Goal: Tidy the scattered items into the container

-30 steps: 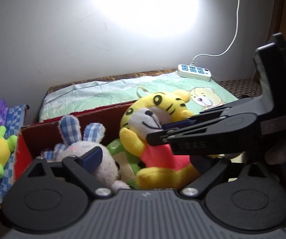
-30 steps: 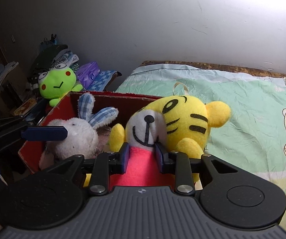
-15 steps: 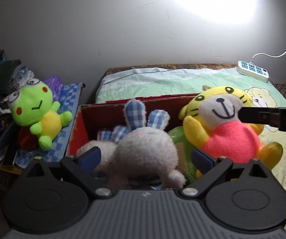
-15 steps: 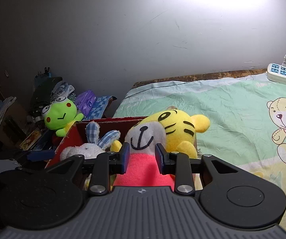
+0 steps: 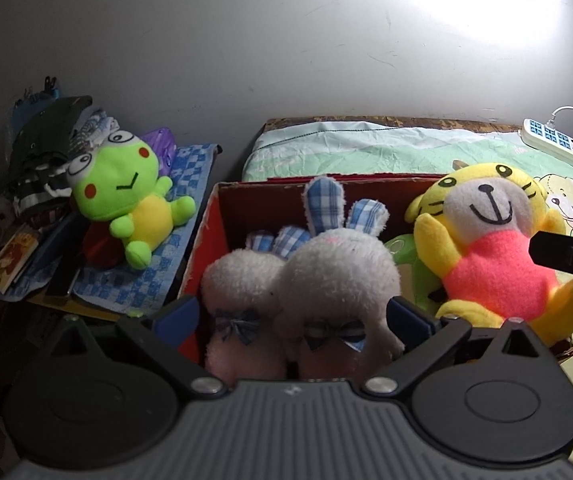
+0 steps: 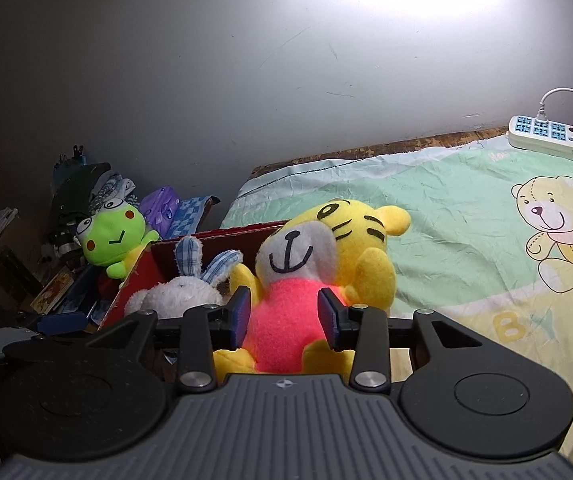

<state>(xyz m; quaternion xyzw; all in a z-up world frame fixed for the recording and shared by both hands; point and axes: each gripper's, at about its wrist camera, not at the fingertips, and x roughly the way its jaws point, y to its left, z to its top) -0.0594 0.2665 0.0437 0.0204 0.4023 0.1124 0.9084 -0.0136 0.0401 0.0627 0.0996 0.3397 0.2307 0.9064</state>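
A red cardboard box [image 5: 222, 208] holds two white rabbit plushes [image 5: 338, 272] with blue checked ears and a green toy [image 5: 402, 250]. A yellow tiger plush [image 5: 494, 240] in a pink shirt sits upright at the box's right end. My left gripper [image 5: 294, 316] stands wide, its jaws still opening, one on each side of the rabbits without pressing them. My right gripper [image 6: 285, 314] has its jaws opening, and its pads still touch the tiger's [image 6: 286, 320] pink belly on both sides. One right finger [image 5: 566, 260] shows in the left wrist view. A green frog plush [image 5: 126, 204] lies outside the box, to its left.
The frog rests on a blue checked cloth [image 5: 158, 276] over a cluttered side table with clothes [image 5: 54, 136] and a booklet [image 5: 10, 258]. The box stands at the left end of a bed with a green bear-print sheet [image 6: 466, 216]. A white power strip [image 6: 542, 136] lies by the wall.
The right jaws have spread apart on the tiger's belly, and that gripper has drawn back and up. The left jaws widened, and its view swung left and down over the rabbits.
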